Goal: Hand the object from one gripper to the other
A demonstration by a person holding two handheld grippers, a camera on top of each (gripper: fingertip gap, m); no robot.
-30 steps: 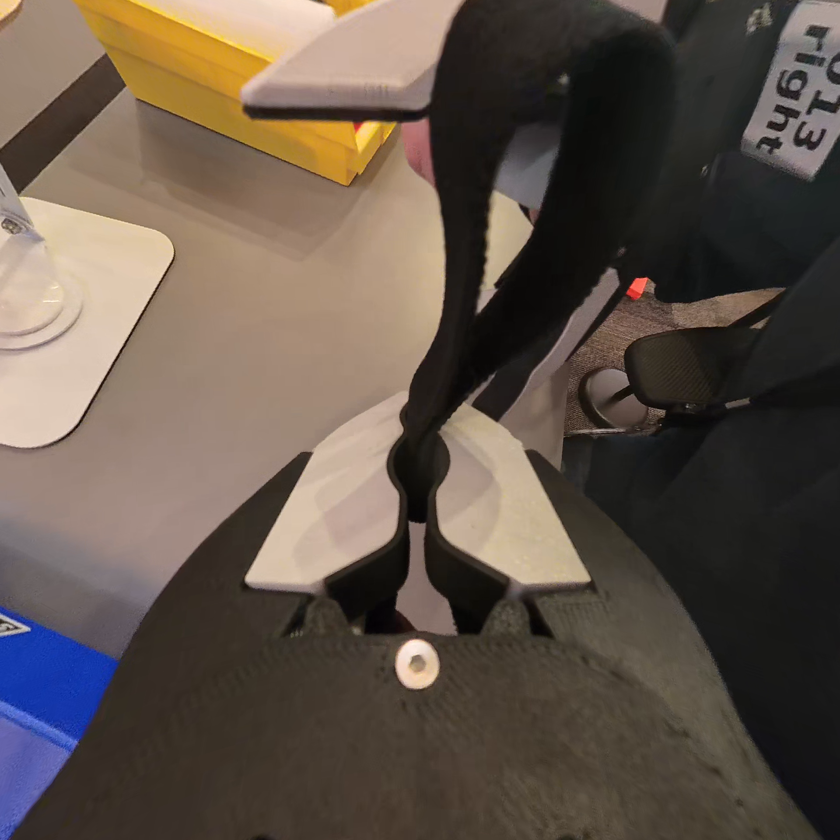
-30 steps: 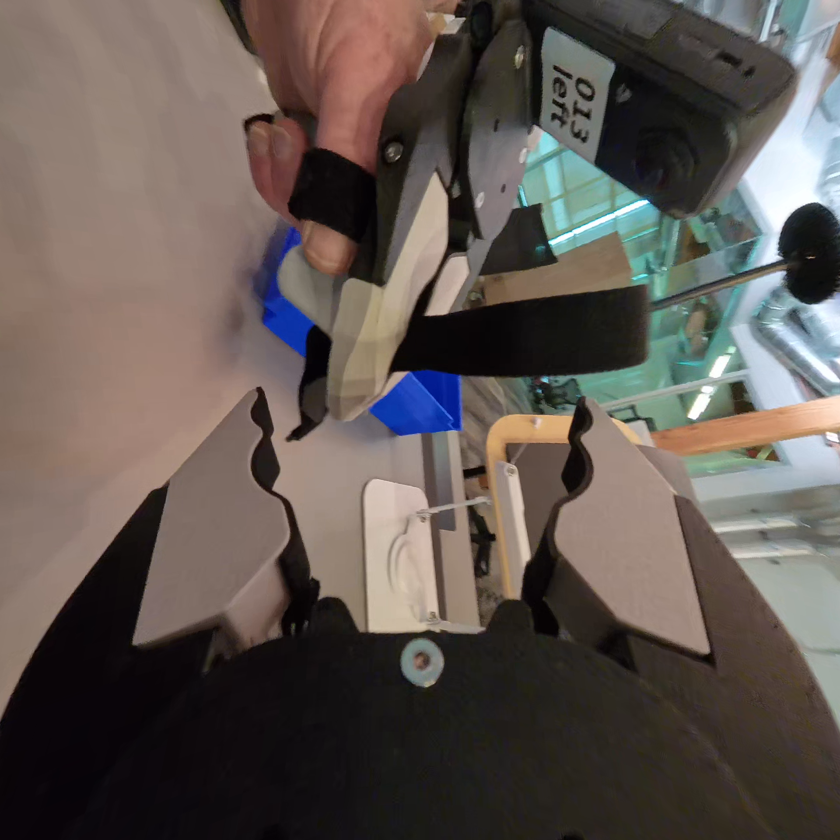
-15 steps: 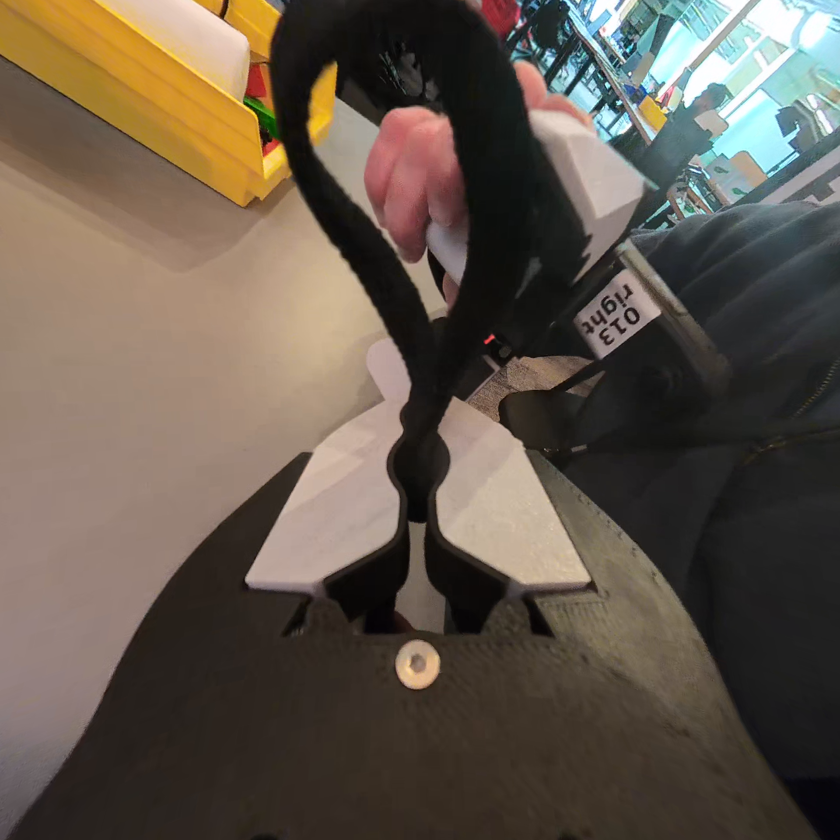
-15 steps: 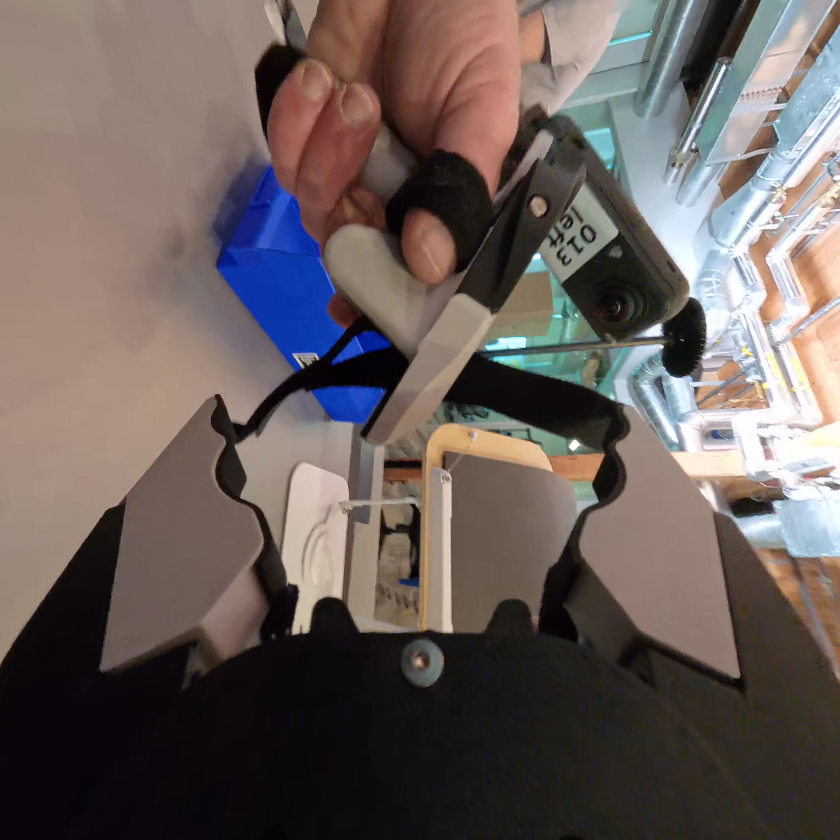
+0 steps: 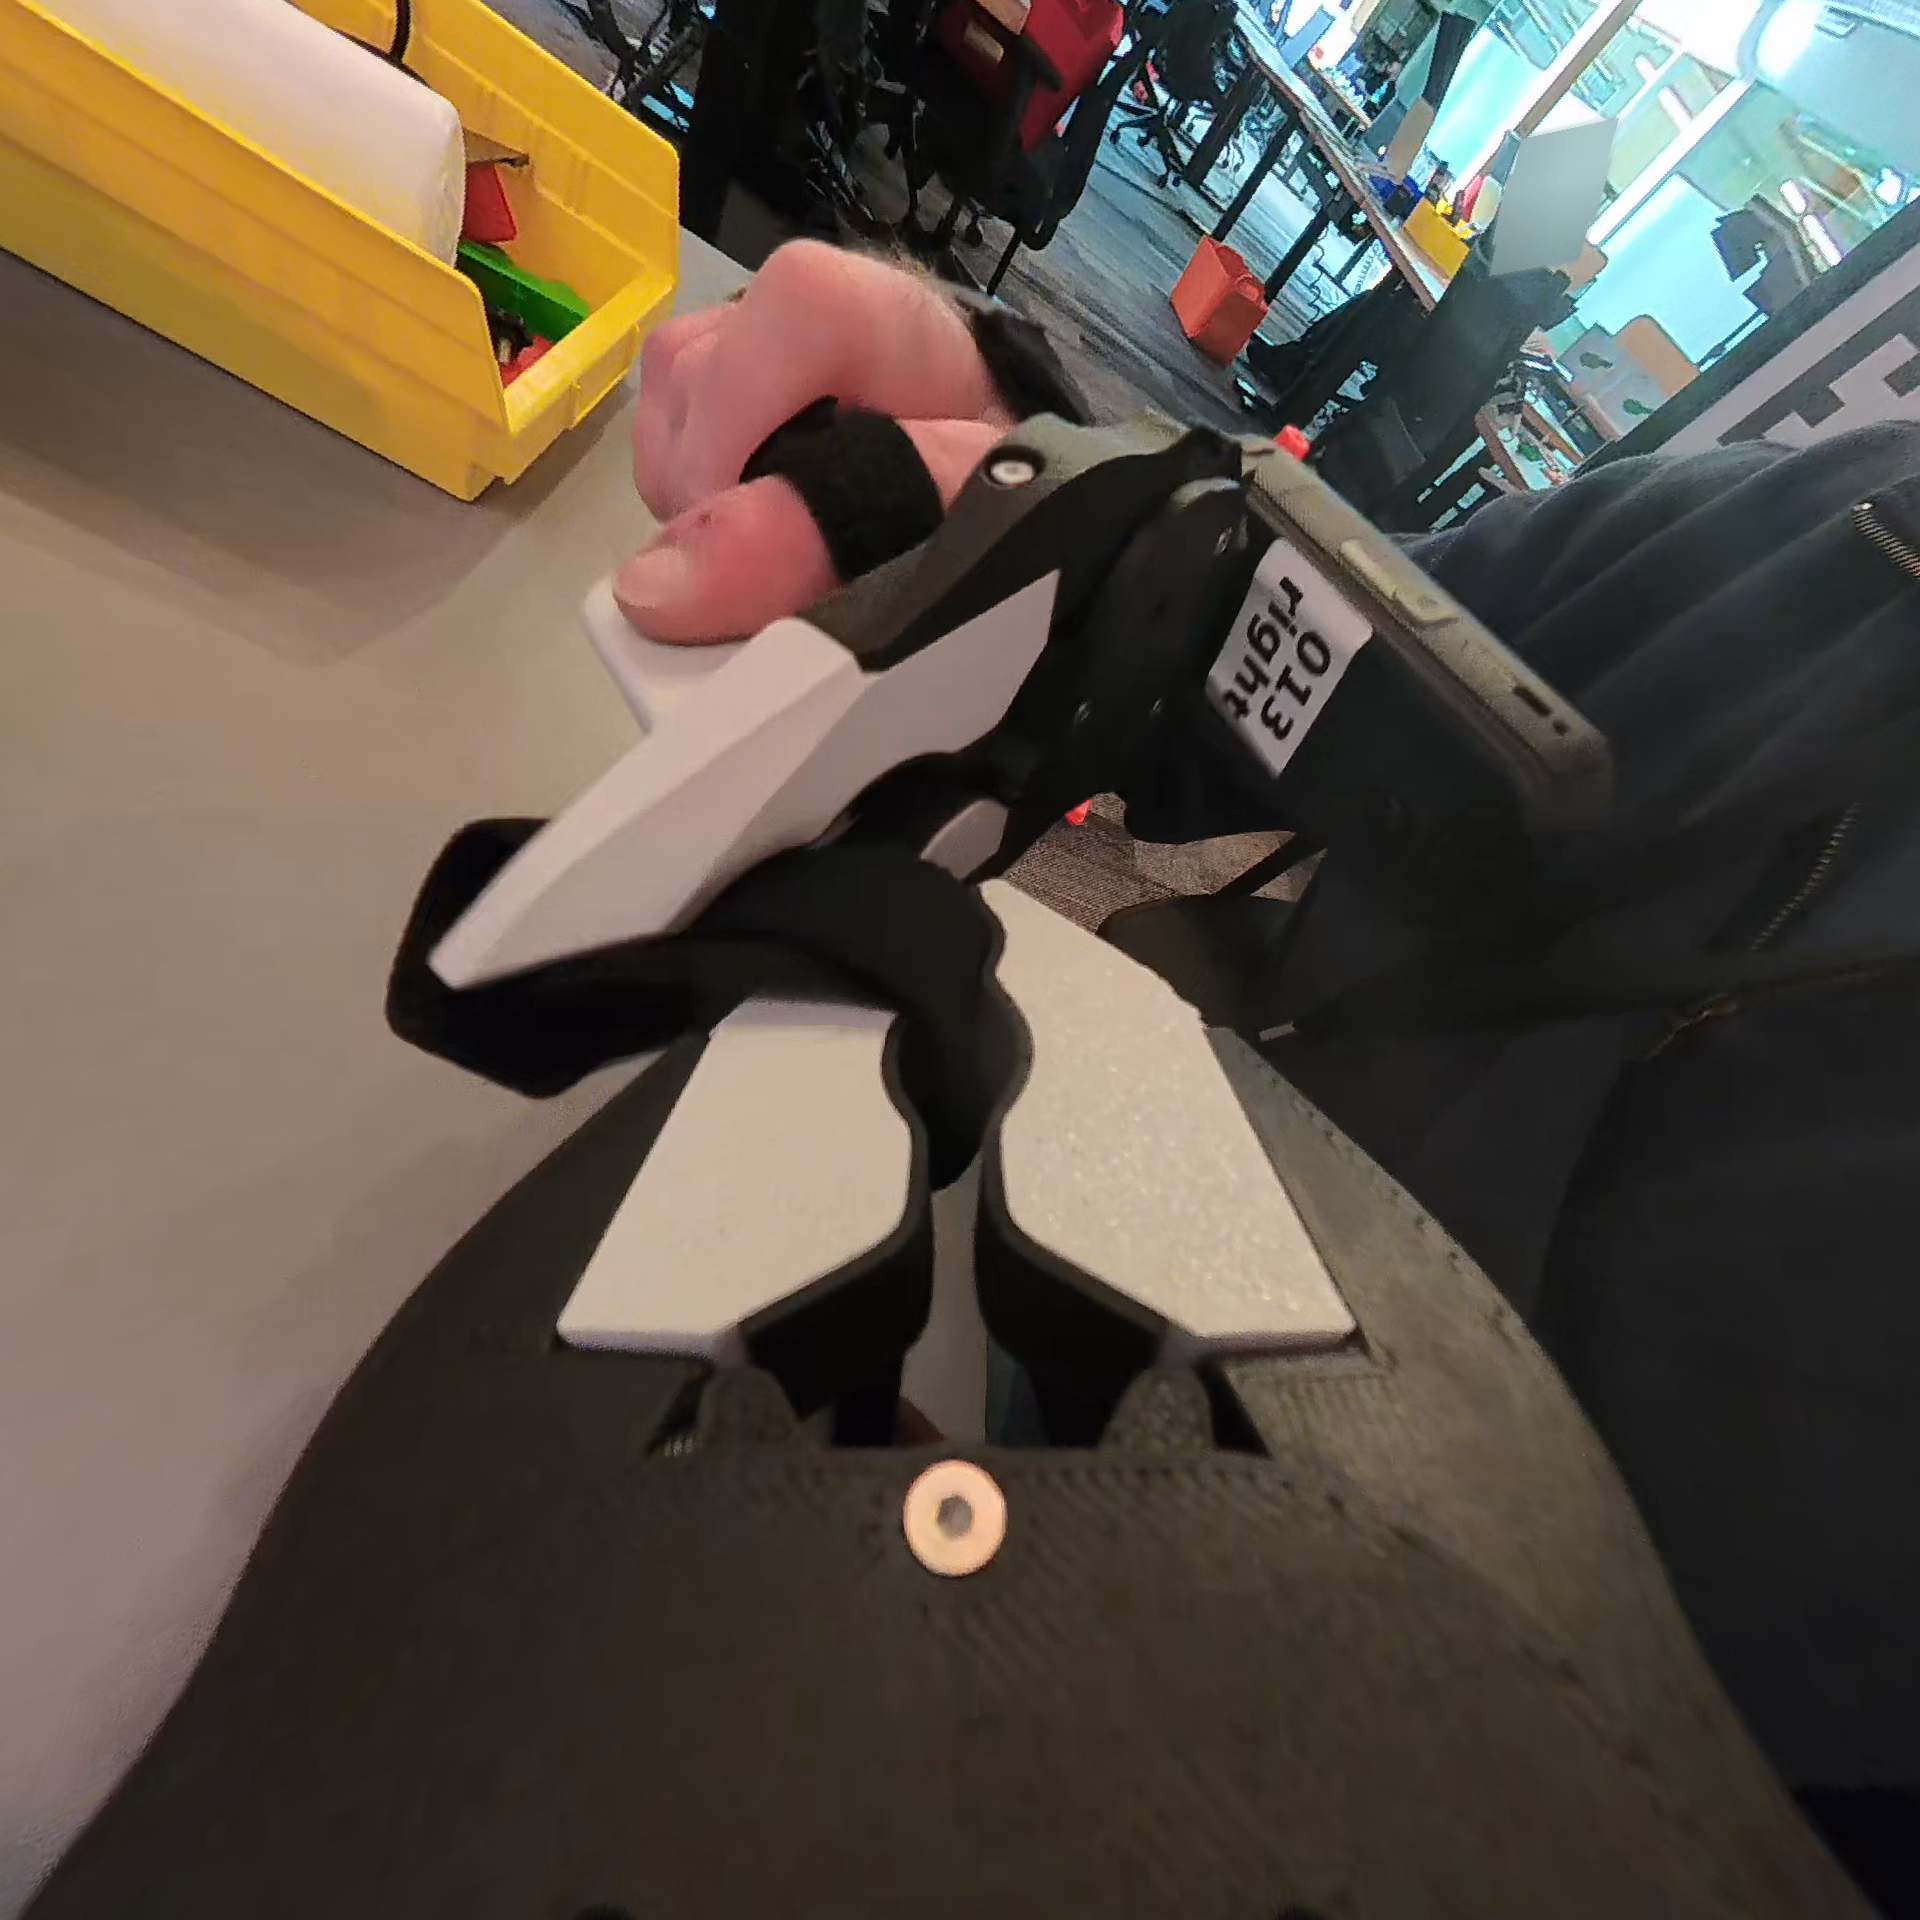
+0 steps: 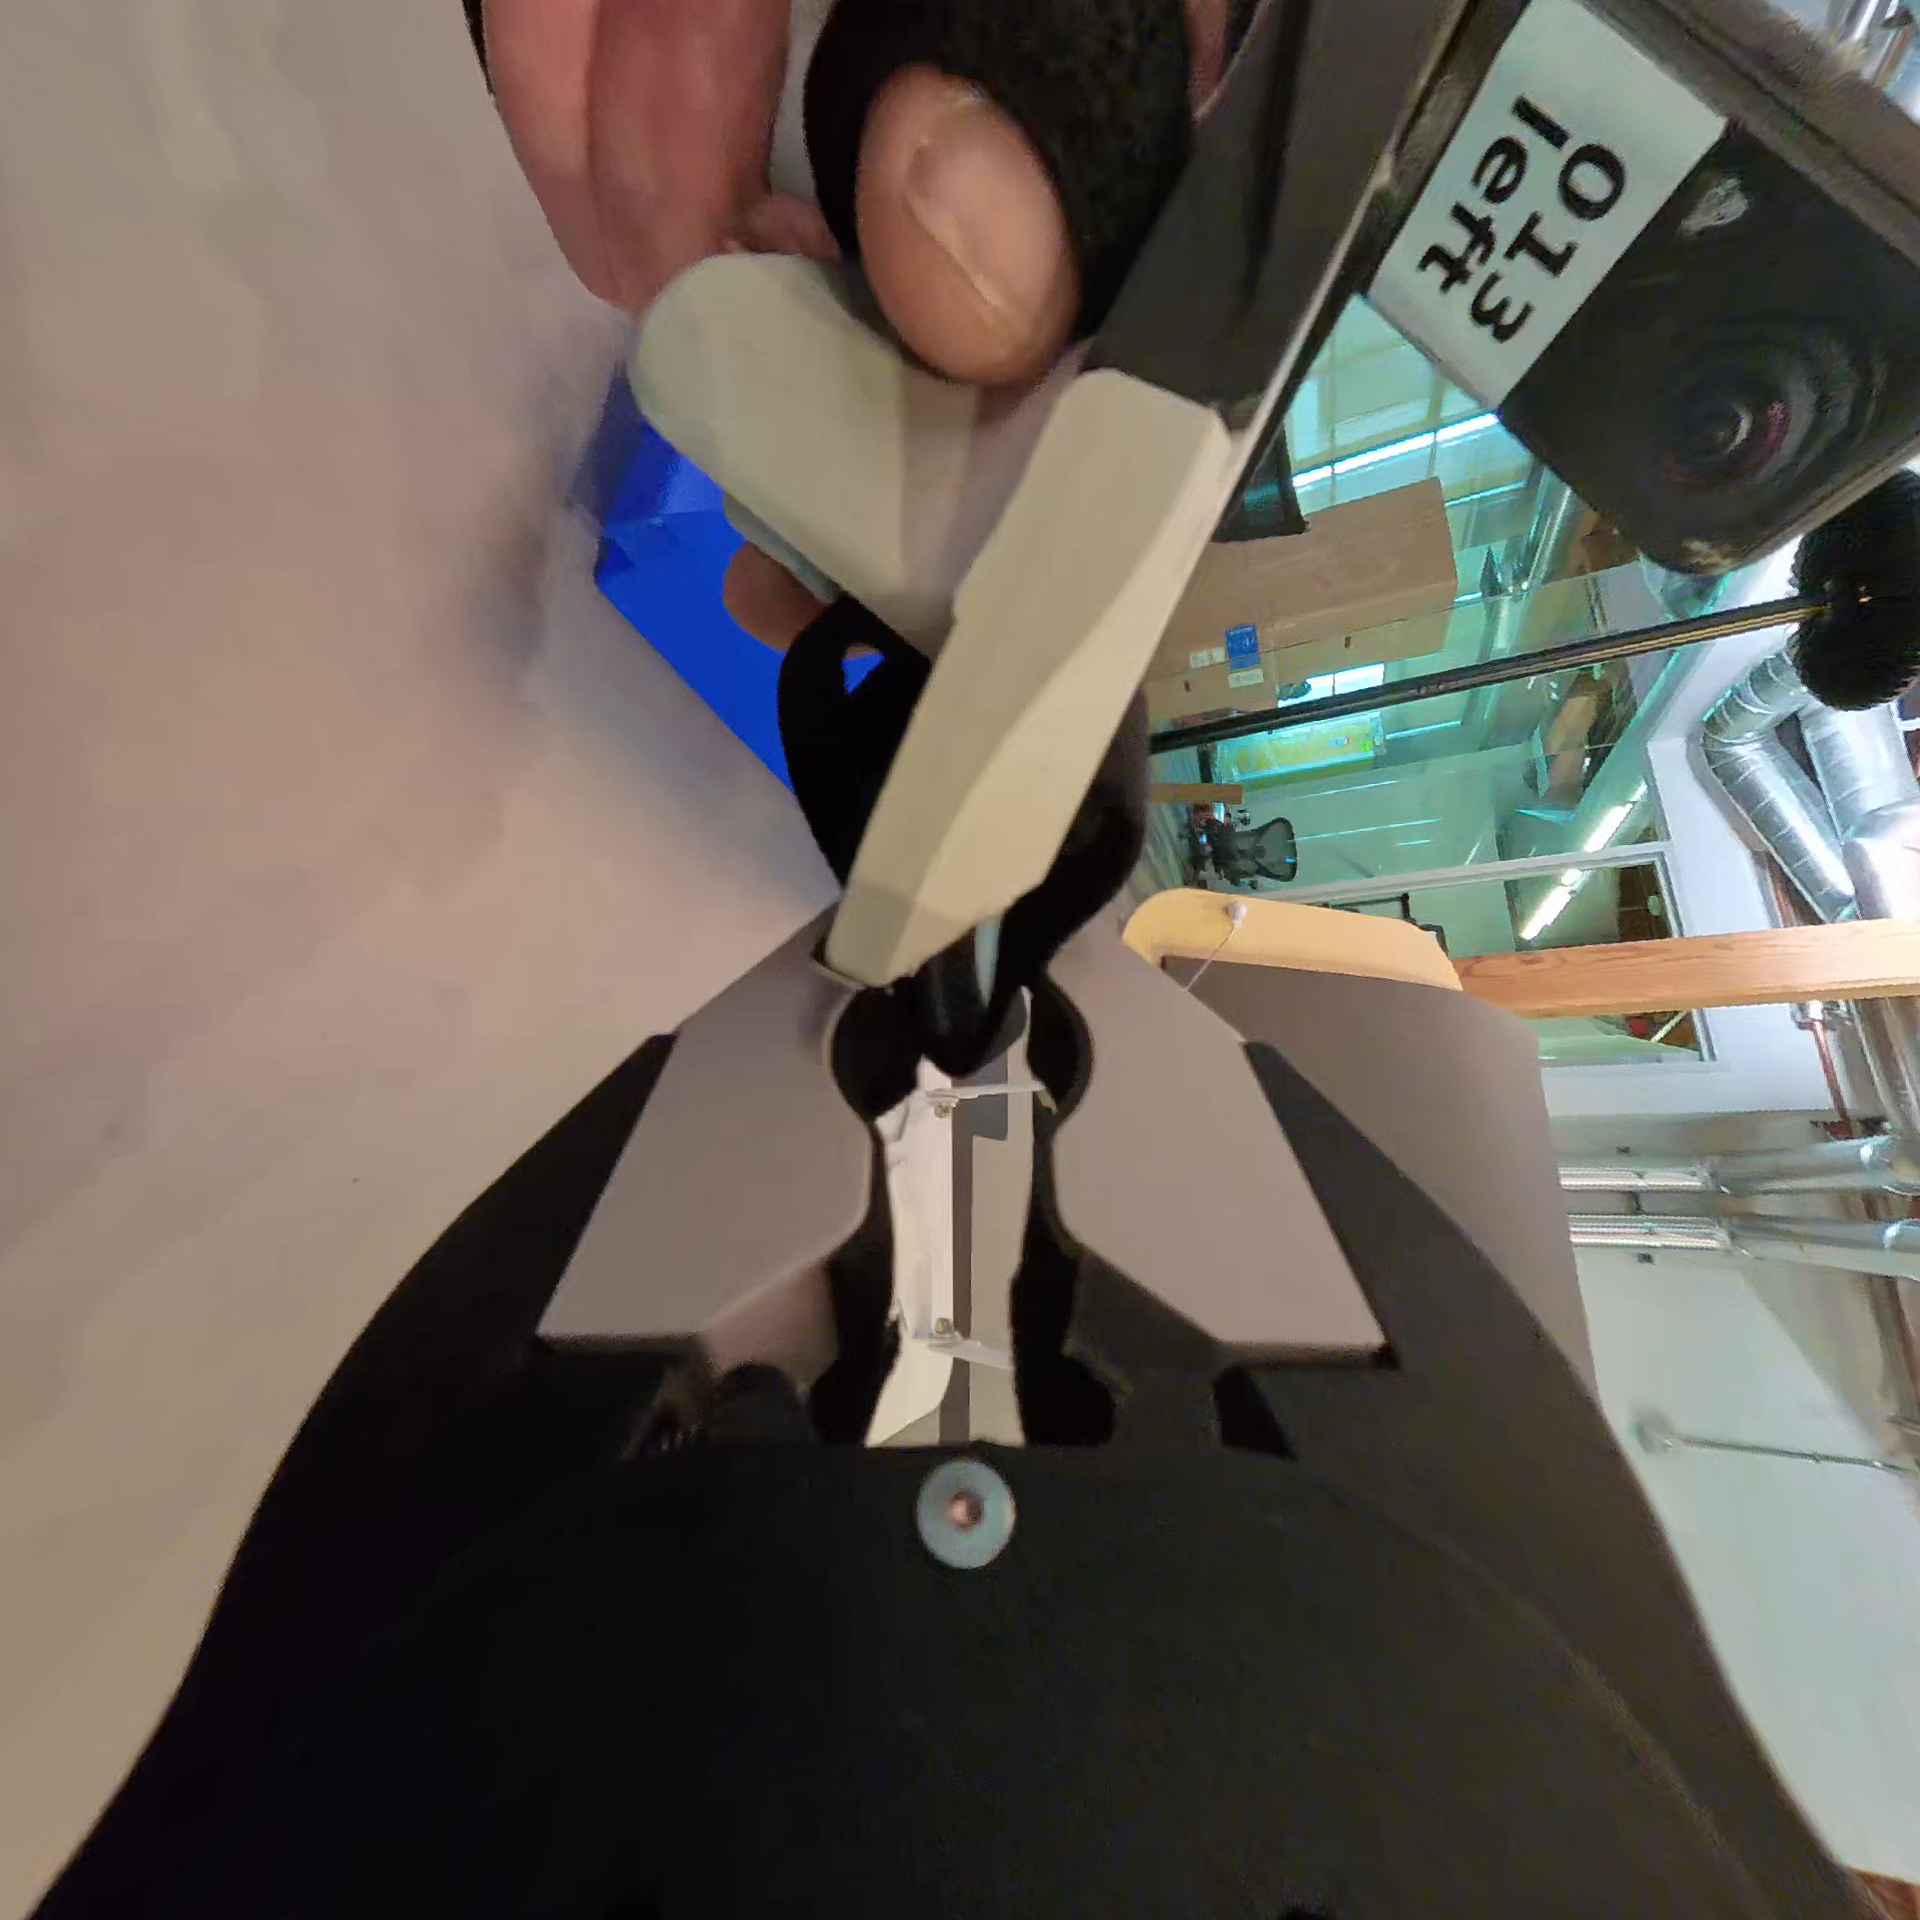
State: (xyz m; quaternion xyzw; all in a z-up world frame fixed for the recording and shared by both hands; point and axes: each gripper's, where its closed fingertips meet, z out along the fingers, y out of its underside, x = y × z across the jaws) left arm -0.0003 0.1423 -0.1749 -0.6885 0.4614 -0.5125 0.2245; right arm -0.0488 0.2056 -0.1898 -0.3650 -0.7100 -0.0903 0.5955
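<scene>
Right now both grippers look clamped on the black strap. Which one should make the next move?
Probably left. The right gripper is shut on the black strap, and the left gripper also pinches it, so left opening would finish the handover.

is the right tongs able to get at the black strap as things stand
Probably yes: the right tongs already look closed on the black strap, which the left tongs also grip; nothing blocks them.

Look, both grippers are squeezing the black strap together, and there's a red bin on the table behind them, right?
Not quite: the bin is yellow, not red, as the left wrist view shows. The left gripper and the right gripper are indeed both shut on the black strap.
</scene>
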